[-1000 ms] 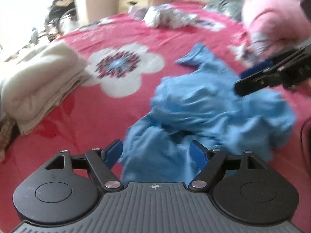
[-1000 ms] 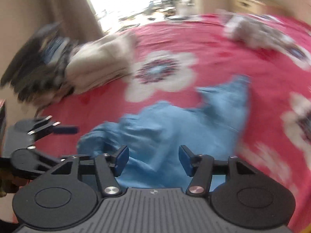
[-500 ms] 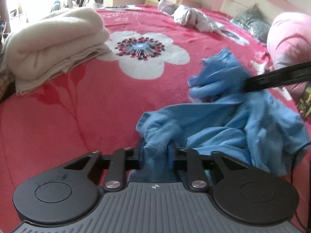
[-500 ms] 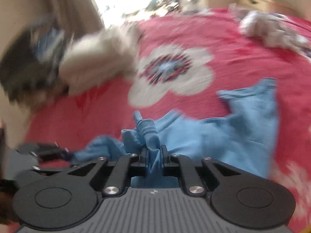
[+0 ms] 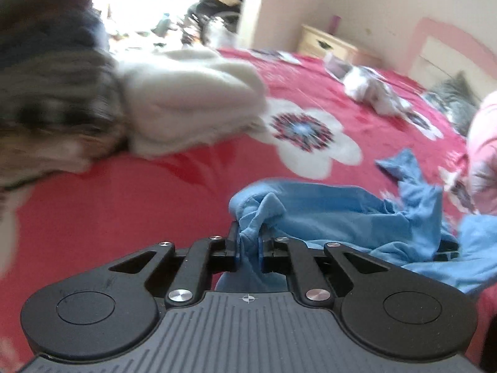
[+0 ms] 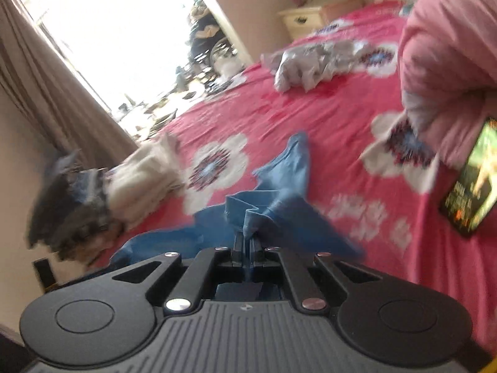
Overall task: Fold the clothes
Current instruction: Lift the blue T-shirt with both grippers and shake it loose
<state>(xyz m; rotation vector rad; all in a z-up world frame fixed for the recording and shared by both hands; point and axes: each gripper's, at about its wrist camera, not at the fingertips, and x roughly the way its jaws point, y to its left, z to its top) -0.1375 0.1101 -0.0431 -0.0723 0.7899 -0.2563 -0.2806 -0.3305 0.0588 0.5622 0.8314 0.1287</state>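
A crumpled light blue garment (image 5: 335,214) lies on the red flowered bedspread (image 5: 155,199). My left gripper (image 5: 248,242) is shut on a bunched edge of it. My right gripper (image 6: 247,242) is shut on another fold of the same blue garment (image 6: 279,183), which stretches away over the bed (image 6: 310,118). A dark part of the right gripper (image 5: 447,248) shows at the right of the left wrist view, half buried in the cloth.
A folded cream blanket (image 5: 192,99) and a dark striped bundle (image 5: 52,93) lie at the left. A grey-white clothes heap (image 5: 372,93) lies far back. A pink pillow (image 6: 444,46) and a phone (image 6: 475,180) are at the right. A nightstand (image 5: 326,43) stands behind.
Both grippers went from open a second ago to shut on the blue garment. Since then they have lifted and swung, and the cloth is drawn out between them.
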